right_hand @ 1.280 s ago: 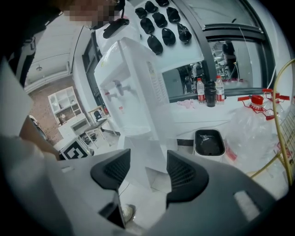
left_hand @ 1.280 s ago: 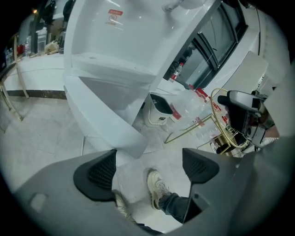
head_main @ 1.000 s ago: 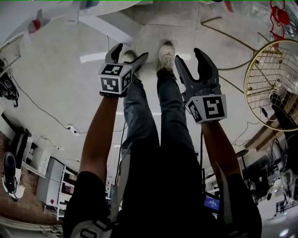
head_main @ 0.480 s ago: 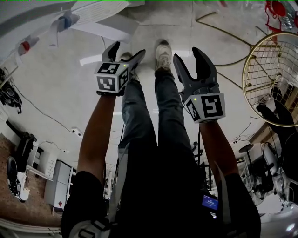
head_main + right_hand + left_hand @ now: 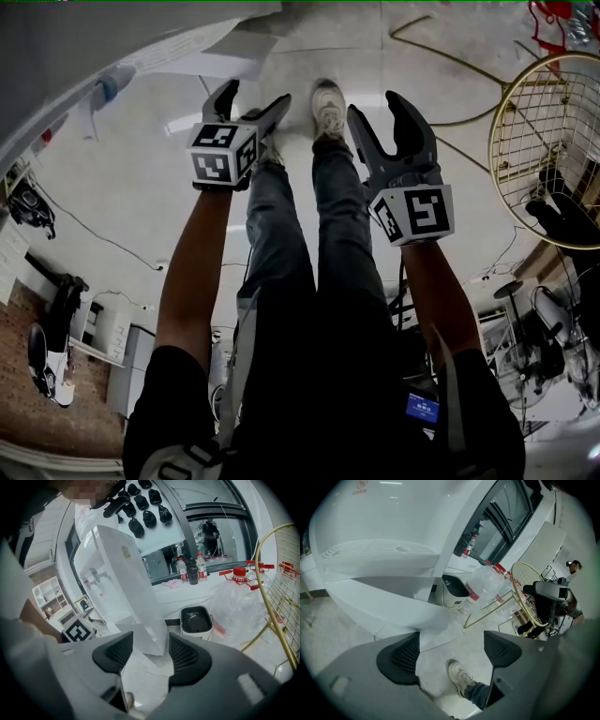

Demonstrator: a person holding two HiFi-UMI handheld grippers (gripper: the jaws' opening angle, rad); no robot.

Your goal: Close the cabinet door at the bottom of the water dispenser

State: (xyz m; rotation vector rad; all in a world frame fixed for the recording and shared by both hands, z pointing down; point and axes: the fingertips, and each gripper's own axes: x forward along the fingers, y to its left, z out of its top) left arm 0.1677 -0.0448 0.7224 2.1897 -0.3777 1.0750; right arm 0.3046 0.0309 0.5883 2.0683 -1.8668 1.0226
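- The dispenser is standing on the floor at the person's front left, and both grippers are pointing down toward its base because the work is down there.
- The door at its bottom is jutting out from the body as a white panel, so it is standing open. It looks like the closing push is not yet begun.
- The wire rack is standing off to the right, well apart from the door's swing, so it should not be getting in the way.
- The jug is lying by the rack, beyond the dispenser, also apart from the door.
- The bin is sitting just beside the dispenser's far corner. I cannot tell whether it is touching the body.
- The left gripper is hanging open with only floor and a shoe showing between its jaws. It is nearer the door's free edge, so it is likely being lined up to push.
- The right gripper is also being held open and empty, with the dispenser showing beyond its jaws and nothing touching its pads.
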